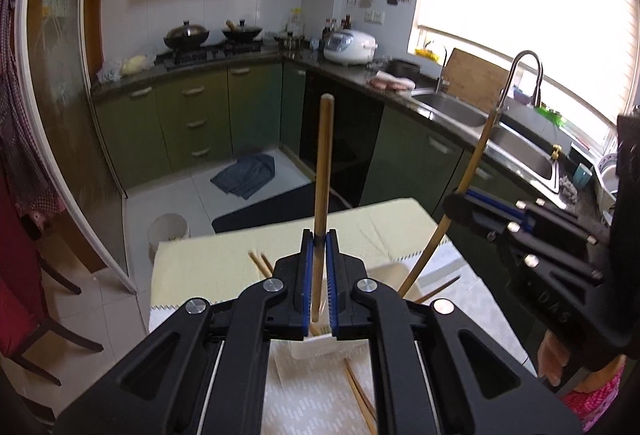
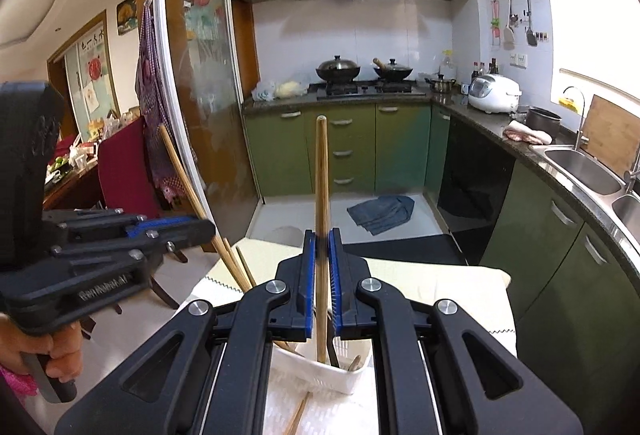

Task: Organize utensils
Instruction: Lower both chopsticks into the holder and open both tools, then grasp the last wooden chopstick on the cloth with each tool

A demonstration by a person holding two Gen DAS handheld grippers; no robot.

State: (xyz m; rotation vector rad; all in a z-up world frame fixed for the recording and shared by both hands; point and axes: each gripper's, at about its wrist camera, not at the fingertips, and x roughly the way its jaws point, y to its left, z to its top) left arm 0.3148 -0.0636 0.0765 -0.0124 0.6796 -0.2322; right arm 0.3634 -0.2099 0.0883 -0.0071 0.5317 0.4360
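Note:
My left gripper is shut on a wooden chopstick held upright, its lower end over a white utensil holder on the table. My right gripper is shut on another chopstick, whose lower end stands inside the same white holder. The right gripper also shows in the left wrist view, gripping its slanted chopstick. The left gripper shows in the right wrist view with its chopstick. Loose chopsticks lie on the white mat by the holder.
The table has a pale yellow cloth and a white patterned mat. A red chair stands at the left. Green kitchen cabinets, a stove with woks, and a sink lie beyond. A grey cloth lies on the floor.

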